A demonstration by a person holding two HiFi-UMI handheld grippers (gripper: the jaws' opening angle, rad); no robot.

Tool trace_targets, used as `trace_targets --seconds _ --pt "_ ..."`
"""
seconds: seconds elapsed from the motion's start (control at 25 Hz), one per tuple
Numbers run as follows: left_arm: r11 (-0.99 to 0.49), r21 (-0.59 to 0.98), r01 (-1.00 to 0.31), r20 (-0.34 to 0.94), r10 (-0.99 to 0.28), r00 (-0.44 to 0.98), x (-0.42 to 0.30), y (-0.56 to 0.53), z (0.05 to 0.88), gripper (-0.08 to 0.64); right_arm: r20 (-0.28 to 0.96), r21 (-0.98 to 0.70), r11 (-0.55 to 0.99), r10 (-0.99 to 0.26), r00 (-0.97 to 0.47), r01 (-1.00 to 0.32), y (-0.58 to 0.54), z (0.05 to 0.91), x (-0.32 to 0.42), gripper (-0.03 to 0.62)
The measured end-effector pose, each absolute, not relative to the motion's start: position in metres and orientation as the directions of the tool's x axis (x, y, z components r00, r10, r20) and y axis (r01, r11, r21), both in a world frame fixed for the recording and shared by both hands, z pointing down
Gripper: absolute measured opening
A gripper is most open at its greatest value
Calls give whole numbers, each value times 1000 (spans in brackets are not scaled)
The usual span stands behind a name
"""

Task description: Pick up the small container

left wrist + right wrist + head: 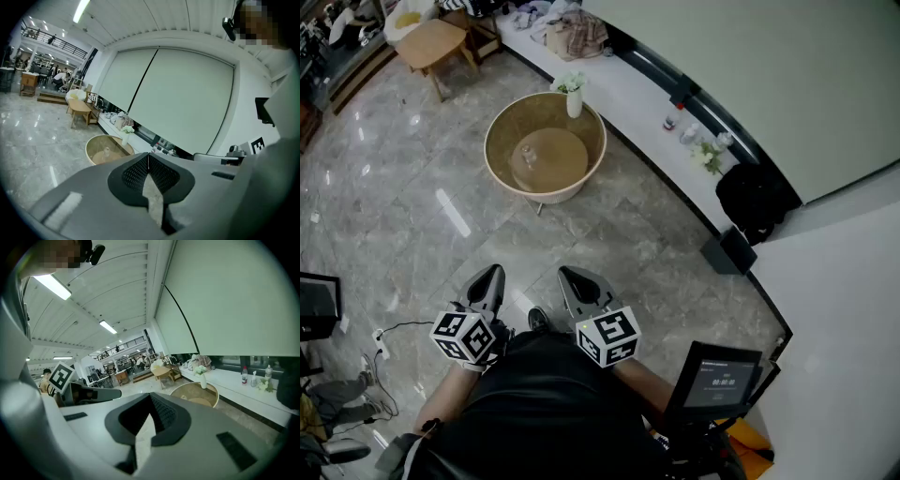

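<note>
Floor (412,216): grey polished marble is spreading across the room, with ceiling lights reflecting off it.
Ledge (619,89): a long white ledge is running along the wall, carrying bundled cloth at its far end and small bottles and a little plant further along.
Round bench (501,125): a tan, tub-shaped round bench is standing on the floor just beside the ledge, well ahead of both grippers.
Wooden table (429,42): it is standing at the far left of the head view, apart from the round bench.
Black bag (752,199): it is slumping against the wall at the near end of the ledge.
Screen (719,377): a dark tablet is glowing faintly at the person's right.
Left gripper (490,275): it is being held close to the body, pointing toward the round bench; its jaws are pressing together at the tips with nothing between them.
Right gripper (570,276): it is sitting level with the left one, near it but not touching; its jaws are meeting at the tips, gripping nothing.
Vase (573,101): a white vase of flowers is standing upright on the round bench's far rim.
Small container (528,156): clear and upright, it is resting inside the round bench near the middle of its sunken top, well apart from both grippers.
</note>
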State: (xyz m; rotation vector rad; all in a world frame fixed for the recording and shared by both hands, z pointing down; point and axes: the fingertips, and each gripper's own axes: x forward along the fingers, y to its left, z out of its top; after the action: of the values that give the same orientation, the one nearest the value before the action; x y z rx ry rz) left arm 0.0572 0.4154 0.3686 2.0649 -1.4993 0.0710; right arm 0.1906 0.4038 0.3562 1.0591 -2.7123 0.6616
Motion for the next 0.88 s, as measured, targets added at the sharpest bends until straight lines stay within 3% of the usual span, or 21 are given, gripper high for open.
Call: trace_targets --seconds 0.56,0.88 --pt "-188 421 -887 373 -856 358 53 418 368 3 302 -377 644 -594 -745 -666 404 359 186 -2" --pt "-174 435 -883 358 -867 347 14 421 367 3 318 -349 662 -582 -748 -664 404 356 147 -2"
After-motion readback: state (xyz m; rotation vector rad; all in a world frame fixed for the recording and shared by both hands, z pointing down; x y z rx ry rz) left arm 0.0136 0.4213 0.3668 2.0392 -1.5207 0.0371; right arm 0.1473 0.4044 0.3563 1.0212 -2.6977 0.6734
